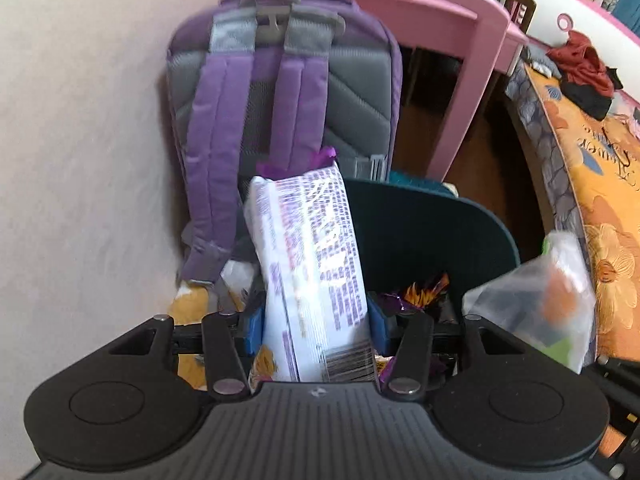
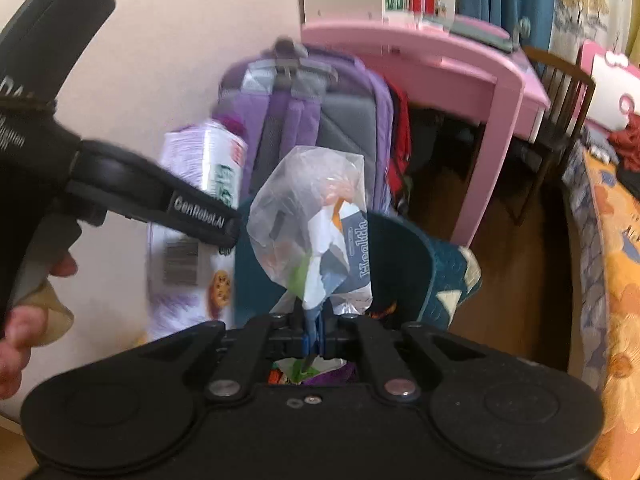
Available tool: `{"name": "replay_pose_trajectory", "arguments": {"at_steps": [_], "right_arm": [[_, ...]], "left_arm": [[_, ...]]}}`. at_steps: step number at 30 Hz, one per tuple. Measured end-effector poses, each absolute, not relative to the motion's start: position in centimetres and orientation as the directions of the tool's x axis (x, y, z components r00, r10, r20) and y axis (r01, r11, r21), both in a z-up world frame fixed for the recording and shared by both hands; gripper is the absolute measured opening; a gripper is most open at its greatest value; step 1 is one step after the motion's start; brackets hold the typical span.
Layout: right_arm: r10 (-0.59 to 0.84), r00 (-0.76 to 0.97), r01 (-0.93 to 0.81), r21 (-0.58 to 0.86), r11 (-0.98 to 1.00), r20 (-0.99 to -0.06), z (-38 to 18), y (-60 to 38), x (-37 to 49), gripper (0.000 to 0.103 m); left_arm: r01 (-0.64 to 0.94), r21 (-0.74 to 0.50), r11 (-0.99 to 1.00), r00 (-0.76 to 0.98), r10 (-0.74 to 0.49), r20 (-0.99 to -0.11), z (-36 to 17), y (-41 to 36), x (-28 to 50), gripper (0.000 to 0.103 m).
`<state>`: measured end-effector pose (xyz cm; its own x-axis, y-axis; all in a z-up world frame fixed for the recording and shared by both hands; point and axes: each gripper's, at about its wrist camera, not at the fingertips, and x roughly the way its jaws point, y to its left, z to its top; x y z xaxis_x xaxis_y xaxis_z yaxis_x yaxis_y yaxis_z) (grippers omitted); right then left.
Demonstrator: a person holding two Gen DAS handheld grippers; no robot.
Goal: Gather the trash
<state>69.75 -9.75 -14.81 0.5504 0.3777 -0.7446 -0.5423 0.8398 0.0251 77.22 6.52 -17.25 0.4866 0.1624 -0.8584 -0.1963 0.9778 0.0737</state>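
Left wrist view: left gripper [image 1: 316, 320] clamping a white-and-purple biscuit packet [image 1: 312, 264], blue pads pressing both its sides, jaws about half spread. Packet standing nearly upright, long axis running away from the camera, barcode end nearest, far end leaning toward the purple backpack [image 1: 280, 100]. Hovering beside the near rim of the dark teal bin [image 1: 424, 224]; crumpled wrappers [image 1: 420, 298] already lying inside. Packet not yet dropped in.

Right wrist view: right gripper [image 2: 314, 332] pinching fully closed on the lower edge of a clear plastic bag [image 2: 312, 220] with printed paper inside. Bag sticking upward from the jaws, long axis roughly vertical, hanging above the bin. Judging: two pieces in hand, release pending; further trash elsewhere not showing.
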Motion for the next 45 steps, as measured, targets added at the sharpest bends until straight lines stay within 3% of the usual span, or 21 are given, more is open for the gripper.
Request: {"name": "replay_pose_trajectory", "arguments": {"at_steps": [6,12,17,19,29,45], "right_arm": [[0.344,0.509,-0.530,0.028,0.847,-0.789,-18.3,-8.9,70.4,0.006],[0.313,0.483,-0.505,0.032,0.863,-0.818,-19.5,-8.8,70.6,0.016],[0.307,0.480,-0.500,0.031,0.865,-0.822,-19.2,-8.7,70.5,0.020],[0.311,0.489,-0.500,0.030,0.866,-0.815,-18.7,-8.7,70.2,0.025],[0.353,0.524,-0.497,0.058,0.866,-0.775,-13.3,-9.8,68.1,0.037],[0.464,0.585,-0.545,0.100,0.832,-0.665,-2.9,-13.6,59.8,0.046]], "left_arm": [[-0.169,0.100,0.980,0.449,0.167,-0.878,-20.1,6.0,78.6,0.050],[-0.209,0.065,0.976,0.394,0.145,-0.907,-21.8,7.1,79.4,0.051],[-0.230,0.065,0.971,0.385,0.152,-0.910,-21.5,7.7,79.3,0.060],[-0.233,0.055,0.971,0.409,0.149,-0.900,-20.5,7.8,78.7,0.067],[-0.159,0.056,0.986,0.555,0.136,-0.820,-12.8,6.4,72.9,0.068],[-0.129,0.065,0.989,0.706,0.138,-0.695,-2.1,3.4,59.7,0.068]]}}
